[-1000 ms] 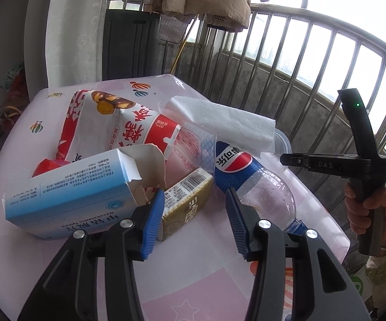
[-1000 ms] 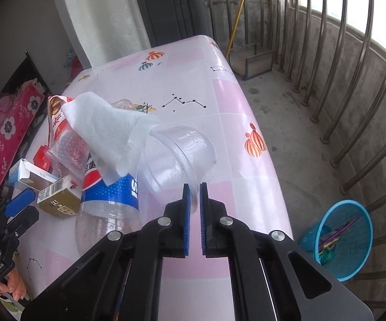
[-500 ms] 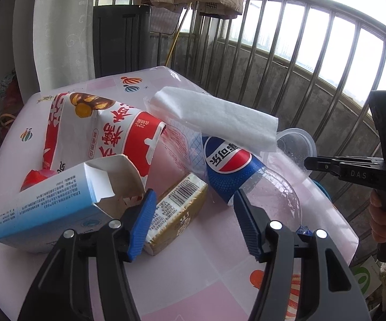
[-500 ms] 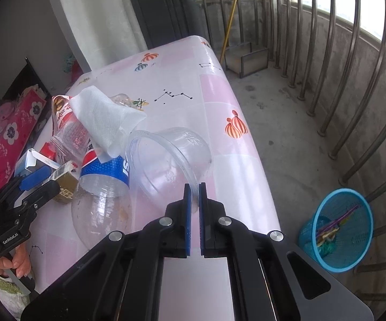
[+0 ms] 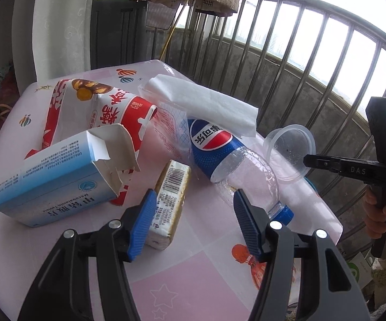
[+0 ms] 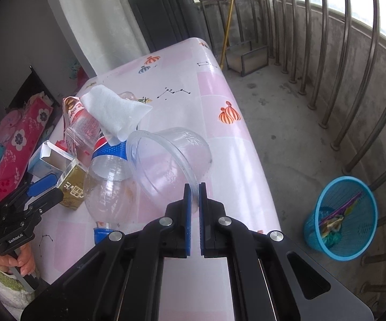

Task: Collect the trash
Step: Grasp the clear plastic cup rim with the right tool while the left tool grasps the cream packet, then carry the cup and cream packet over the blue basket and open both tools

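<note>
We find the right gripper (image 6: 195, 187) with jaws pinched on the rim of the clear plastic cup (image 6: 170, 157), lifted at the counter's (image 6: 214, 80) right edge. Light, thin-walled, crushable: hold the rim. The left gripper (image 5: 194, 211) has empty jaws, spread.

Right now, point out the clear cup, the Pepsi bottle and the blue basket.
clear cup (image 6: 166, 160), right wrist view, side wall.
Pepsi bottle (image 5: 211, 141), left wrist view, label.
blue basket (image 6: 324, 238), right wrist view, mesh wall.

The bottle (image 5: 221, 149) bears a Pepsi logo with Chinese characters. The blue box (image 5: 51, 176) reads "Mecobalamin Tablets". The right tool (image 5: 306, 161) is marked "DAS" on its body; the left tool (image 6: 49, 188) "GenRobot.AI".
</note>
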`<state>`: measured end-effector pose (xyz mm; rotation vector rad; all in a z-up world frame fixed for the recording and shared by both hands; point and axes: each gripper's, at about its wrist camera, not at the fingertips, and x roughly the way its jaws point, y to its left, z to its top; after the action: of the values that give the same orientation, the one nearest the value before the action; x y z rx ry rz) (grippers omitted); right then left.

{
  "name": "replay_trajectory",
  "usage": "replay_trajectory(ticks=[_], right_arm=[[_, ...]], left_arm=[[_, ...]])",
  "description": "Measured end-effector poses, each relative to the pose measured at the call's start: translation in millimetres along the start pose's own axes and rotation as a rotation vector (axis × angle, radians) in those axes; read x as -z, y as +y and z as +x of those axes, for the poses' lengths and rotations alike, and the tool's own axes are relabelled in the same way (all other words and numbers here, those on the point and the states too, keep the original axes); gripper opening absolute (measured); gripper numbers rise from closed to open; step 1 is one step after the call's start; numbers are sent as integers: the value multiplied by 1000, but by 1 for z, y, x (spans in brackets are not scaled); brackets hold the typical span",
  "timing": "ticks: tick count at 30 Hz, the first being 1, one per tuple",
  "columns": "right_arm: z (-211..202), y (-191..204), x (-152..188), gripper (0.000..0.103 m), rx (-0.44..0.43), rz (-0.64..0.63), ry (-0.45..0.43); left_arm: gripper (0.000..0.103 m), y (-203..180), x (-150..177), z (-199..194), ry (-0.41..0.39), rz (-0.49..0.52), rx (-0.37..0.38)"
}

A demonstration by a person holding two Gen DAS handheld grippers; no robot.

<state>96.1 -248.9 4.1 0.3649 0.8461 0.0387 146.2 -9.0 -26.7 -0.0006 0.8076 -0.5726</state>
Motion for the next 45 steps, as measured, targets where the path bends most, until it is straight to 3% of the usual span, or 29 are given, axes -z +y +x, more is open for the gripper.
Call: replay_trajectory(ticks=[3,12,17,20,25,32,36,42,45], right_arm=[[0,0,5,3,-6,8,6],[0,-5,10,3,-30,44,9],[2,-8,10,3,-39,55,10],[2,-9,11,3,-43,65,9],[-4,-11,12,3,-36,73,-4],[-21,-24,17,3,-31,115,-30],[-39,-39,19,3,-21,155,-65],[-75,-83,24,3,47,266,-156],[-93,-117,32,3,99,376,-214]], left_arm=[[58,7,3,-7,-11,-54,35],[58,39,9,-11,-25,-203,2],[58,34,11,1,1,-187,7],[58,29,10,9,19,-170,-43],[36,34,13,10,17,-199,-50],[30,36,18,-2,15,-230,-59],[29,26,16,-23,-27,-215,-62],[29,-9,-7,-54,-122,-156,33],[29,-44,-29,-50,-119,-91,120]])
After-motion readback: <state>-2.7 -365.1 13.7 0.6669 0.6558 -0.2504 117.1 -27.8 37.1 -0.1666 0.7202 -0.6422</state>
